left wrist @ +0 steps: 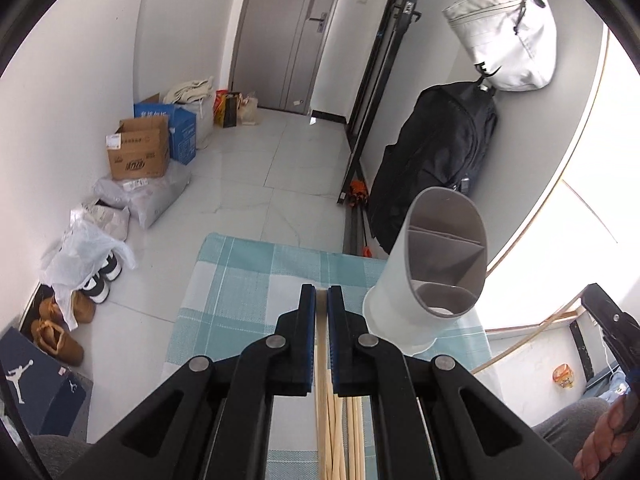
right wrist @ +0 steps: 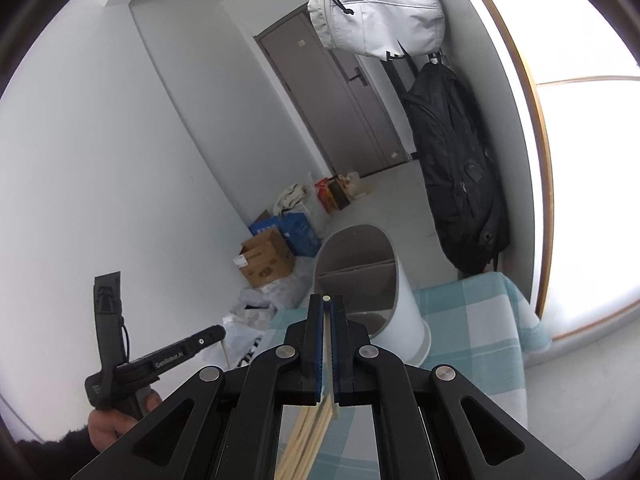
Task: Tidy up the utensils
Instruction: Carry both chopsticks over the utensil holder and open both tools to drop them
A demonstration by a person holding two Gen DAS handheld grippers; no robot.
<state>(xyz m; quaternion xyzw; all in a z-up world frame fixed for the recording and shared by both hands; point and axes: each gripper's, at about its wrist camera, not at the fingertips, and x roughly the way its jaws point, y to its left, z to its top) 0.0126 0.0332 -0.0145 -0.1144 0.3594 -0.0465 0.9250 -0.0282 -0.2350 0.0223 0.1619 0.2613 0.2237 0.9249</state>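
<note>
Left gripper (left wrist: 321, 290): its jaws are clenched on a single wooden chopstick (left wrist: 321, 322), which shows as a pale strip in the narrow gap between the blue pads.
Right gripper (right wrist: 327, 300): its jaws are clenched on a second chopstick (right wrist: 327, 298), whose round pale tip peeks out at the far end of the fingers.
Loose chopsticks (left wrist: 336, 432): a bundle of pale wooden sticks lies on the table below the left gripper, near the camera; the right wrist view shows them (right wrist: 308, 436) under its own fingers too.
Utensil holder (left wrist: 436, 264): a white cylinder with grey inner dividers, leaning over with its open mouth turned toward the grippers, on the far right part of the table.
Tablecloth (left wrist: 248, 280): teal and white checks, covering the table under the holder and sticks.
Background: a black backpack (left wrist: 432, 160) and a white bag (left wrist: 508, 36) hang on the right wall; cardboard boxes (left wrist: 138, 152) and shoes (left wrist: 100, 280) sit along the left wall; a grey door (left wrist: 288, 36) is far off.
</note>
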